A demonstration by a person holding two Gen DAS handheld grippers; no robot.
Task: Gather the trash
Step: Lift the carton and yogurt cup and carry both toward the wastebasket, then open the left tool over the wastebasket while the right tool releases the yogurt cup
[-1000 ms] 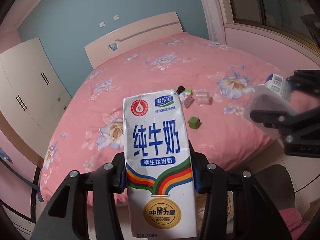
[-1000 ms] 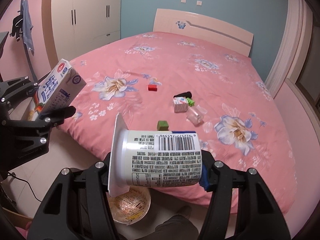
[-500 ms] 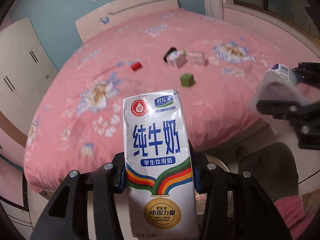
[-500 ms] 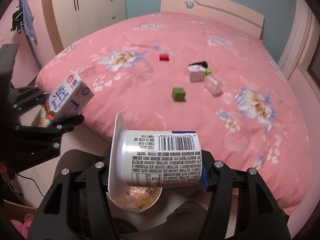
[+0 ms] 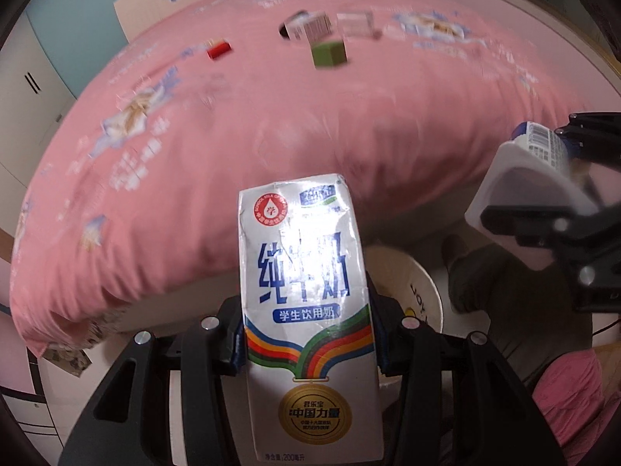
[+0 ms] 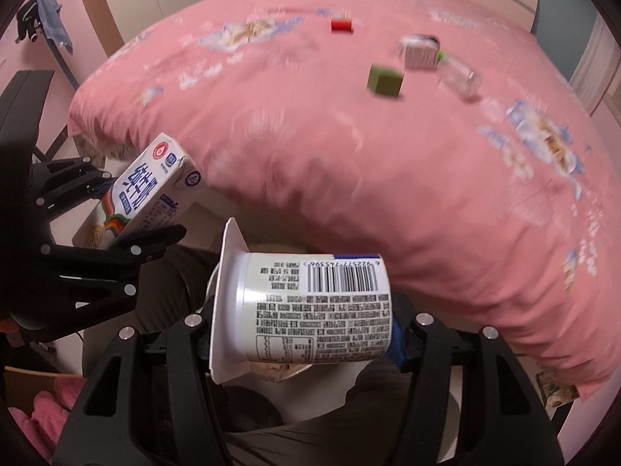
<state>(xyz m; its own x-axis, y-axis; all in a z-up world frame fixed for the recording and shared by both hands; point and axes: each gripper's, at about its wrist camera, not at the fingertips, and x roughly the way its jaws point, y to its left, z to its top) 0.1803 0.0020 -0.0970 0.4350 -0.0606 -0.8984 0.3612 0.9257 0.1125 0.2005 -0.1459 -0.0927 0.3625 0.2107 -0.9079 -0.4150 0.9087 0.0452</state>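
Beside the bed, left gripper (image 5: 308, 334) clamps one milk carton (image 5: 306, 310); right gripper (image 6: 306, 334) clamps one yogurt cup (image 6: 310, 314), seemingly empty.

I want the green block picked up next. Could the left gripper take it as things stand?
Probably not: the left gripper is shut on the milk carton, so its jaws are full, and the green block sits well up the bed.

The left gripper (image 5: 306, 343) squeezes a milk carton (image 5: 308, 310) at bottom centre. The right gripper (image 5: 562, 178), far right, holds a white cup (image 5: 531, 171). Behind the carton sits what may be a bin (image 5: 423, 291).
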